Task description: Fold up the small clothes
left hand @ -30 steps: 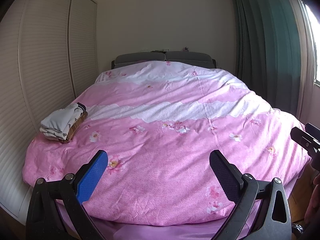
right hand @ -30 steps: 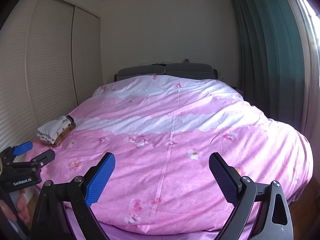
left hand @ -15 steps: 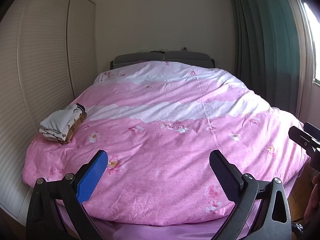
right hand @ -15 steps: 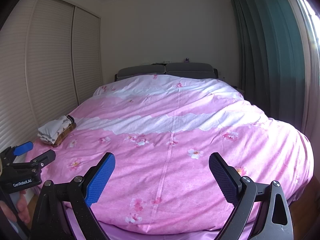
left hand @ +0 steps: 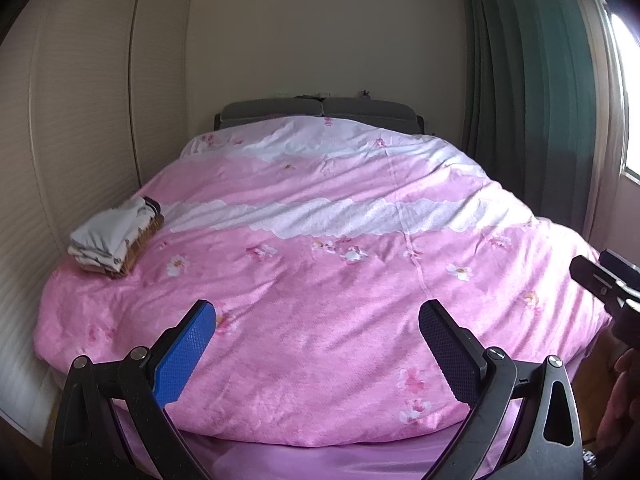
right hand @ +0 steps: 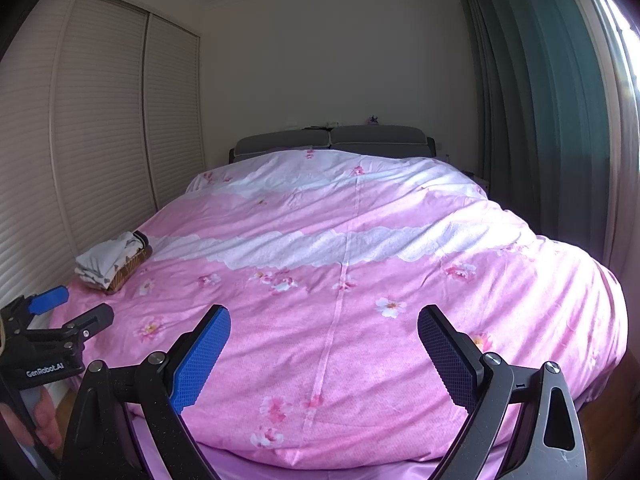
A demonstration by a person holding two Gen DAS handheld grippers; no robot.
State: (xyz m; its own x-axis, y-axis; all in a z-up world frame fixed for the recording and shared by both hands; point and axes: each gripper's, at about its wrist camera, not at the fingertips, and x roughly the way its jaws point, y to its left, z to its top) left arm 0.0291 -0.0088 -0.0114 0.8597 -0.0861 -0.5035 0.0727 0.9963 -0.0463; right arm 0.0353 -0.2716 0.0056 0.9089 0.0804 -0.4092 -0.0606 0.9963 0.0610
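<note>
While both grippers hang in the air at the foot of the bed, neither one is touching anything. The left gripper (left hand: 316, 344) has its two fingers spread wide apart, with nothing between them. One finger has a bright blue pad (left hand: 182, 354) and the other has a dark pad (left hand: 448, 354). The right gripper (right hand: 324, 354) looks the same, with its fingers spread wide and nothing held.

Under them lies the big puffy pink quilt with white wavy bands and small flowers (left hand: 320, 280). It covers almost the whole bed. A smooth purple sheet (left hand: 320, 460) peeks out along the near edge.

Far off on the left side of the quilt sits the small pile of folded grey-white clothes (left hand: 106, 234). The pile rests on top of a brown woven basket (left hand: 138, 250), close to the left edge of the bed. In the right wrist view the same pile (right hand: 108, 260) is well apart from both grippers.

Seen from the right wrist camera, the left gripper (right hand: 60, 314) shows at the left edge. White letters on its black body read "GenRobot.AI" (right hand: 45, 371). A bit of the person's hand (right hand: 42, 416) shows below it.

Behind the bed stands a grey padded headboard (right hand: 332, 140). Pale slatted closet doors (right hand: 100, 140) fill the left wall, and long dark green curtains (right hand: 540, 120) hang on the right.
</note>
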